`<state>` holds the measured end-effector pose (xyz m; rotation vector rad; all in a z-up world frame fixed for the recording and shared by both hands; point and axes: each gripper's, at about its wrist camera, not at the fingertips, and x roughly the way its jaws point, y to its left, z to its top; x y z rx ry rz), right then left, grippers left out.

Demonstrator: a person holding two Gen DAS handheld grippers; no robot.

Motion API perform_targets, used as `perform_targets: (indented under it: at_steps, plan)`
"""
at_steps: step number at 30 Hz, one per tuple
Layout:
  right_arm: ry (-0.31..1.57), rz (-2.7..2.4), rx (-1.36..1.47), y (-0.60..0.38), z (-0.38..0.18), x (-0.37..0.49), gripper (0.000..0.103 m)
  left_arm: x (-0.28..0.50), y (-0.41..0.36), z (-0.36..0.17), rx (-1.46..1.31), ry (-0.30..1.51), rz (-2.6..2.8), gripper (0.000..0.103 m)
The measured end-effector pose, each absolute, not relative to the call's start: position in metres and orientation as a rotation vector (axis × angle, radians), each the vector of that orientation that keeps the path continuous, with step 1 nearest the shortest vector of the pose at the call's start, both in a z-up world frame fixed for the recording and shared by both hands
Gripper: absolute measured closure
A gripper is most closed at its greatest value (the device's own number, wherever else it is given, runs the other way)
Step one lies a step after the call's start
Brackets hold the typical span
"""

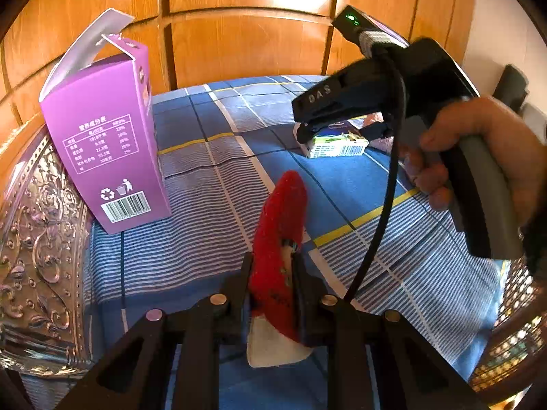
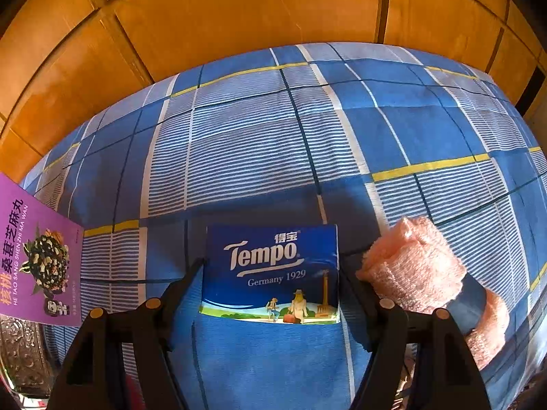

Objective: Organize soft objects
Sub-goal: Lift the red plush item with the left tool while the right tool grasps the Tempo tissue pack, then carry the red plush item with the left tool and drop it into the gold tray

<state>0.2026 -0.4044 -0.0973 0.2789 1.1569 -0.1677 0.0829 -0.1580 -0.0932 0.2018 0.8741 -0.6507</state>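
Note:
My left gripper [image 1: 271,266] is shut on a red and white sock [image 1: 278,239] and holds it above the blue checked bedsheet [image 1: 212,205]. My right gripper [image 2: 271,266] is open, its fingers on either side of a blue Tempo tissue pack [image 2: 273,270] that lies on the sheet. The pack also shows in the left wrist view [image 1: 336,145] under the right gripper [image 1: 342,130]. A pink rolled towel [image 2: 420,270] lies just right of the pack, touching the right finger.
An open purple carton [image 1: 106,150] stands at the left of the bed, also seen at the right wrist view's left edge [image 2: 37,259]. An embossed silver tray [image 1: 37,256] lies beside it. Wooden wardrobe panels [image 1: 239,41] stand behind the bed.

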Motion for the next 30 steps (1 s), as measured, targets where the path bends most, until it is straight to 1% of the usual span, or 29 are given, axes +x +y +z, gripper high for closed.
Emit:
perform_targets:
  at_steps: [3, 10, 19, 22, 25, 30]
  plan:
    - [1.157, -0.174, 0.265, -0.403, -0.100, 0.204, 0.029, 0.088, -0.157, -0.083, 0.171, 0.903, -0.650, 0.084]
    - [1.155, -0.180, 0.244, -0.401, -0.100, 0.207, 0.029, 0.094, -0.160, -0.029, 0.139, 0.822, -0.675, 0.084]
    - [1.167, -0.180, 0.171, -0.395, -0.102, 0.207, 0.028, 0.156, -0.190, 0.042, 0.102, 0.773, -0.672, 0.084]
    - [1.163, -0.181, 0.164, -0.397, -0.102, 0.207, 0.028, 0.183, -0.175, 0.062, 0.045, 0.752, -0.595, 0.084]
    - [1.158, -0.179, 0.140, -0.398, -0.101, 0.207, 0.028, 0.200, -0.139, 0.081, 0.000, 0.711, -0.495, 0.084]
    - [1.148, -0.177, 0.115, -0.397, -0.102, 0.209, 0.028, 0.210, -0.070, 0.090, -0.016, 0.650, -0.320, 0.084]
